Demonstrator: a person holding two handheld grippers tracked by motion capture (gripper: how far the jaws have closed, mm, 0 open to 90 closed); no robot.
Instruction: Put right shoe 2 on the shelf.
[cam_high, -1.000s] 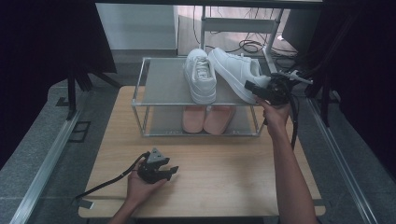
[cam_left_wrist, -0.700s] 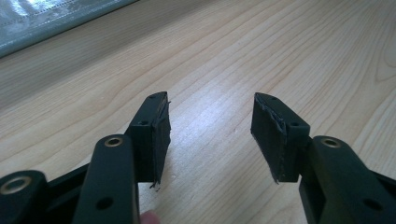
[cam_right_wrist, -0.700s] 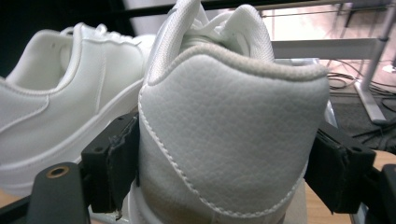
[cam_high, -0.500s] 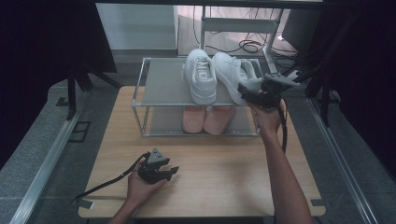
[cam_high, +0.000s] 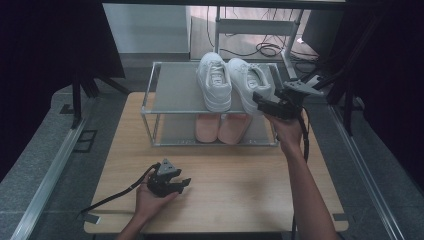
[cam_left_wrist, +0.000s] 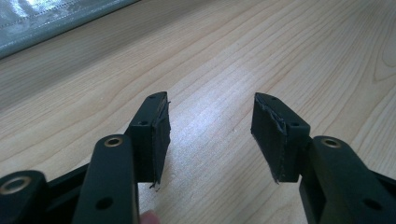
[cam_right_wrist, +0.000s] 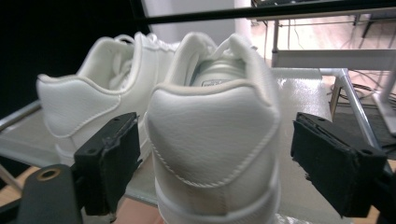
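Room: dark curtains at both sides, cables on the floor beyond the table (cam_high: 240, 185), whose top is pale wood with a fine grain.
Rack (cam_high: 172, 92): thin metal frame at the table's far edge, two flat grey shelves.
Top shelf: a pair of white sneakers, heels toward the person; the right sneaker (cam_high: 247, 82) touches the left sneaker (cam_high: 215, 80).
Lower shelf: a pair of pink slippers (cam_high: 222, 127), side by side.
Right gripper (cam_high: 260, 100): at the right sneaker's heel, jaws spread wide, one on each side of it.
Right gripper view: smooth white leather heel (cam_right_wrist: 212, 140) with stitched seams between the two black padded jaws; gaps on both sides, no squeeze.
Left gripper (cam_high: 182, 182): low over the table's near part, well apart from the rack.
Left gripper view: jaws apart over bare wood, pad edges frayed.
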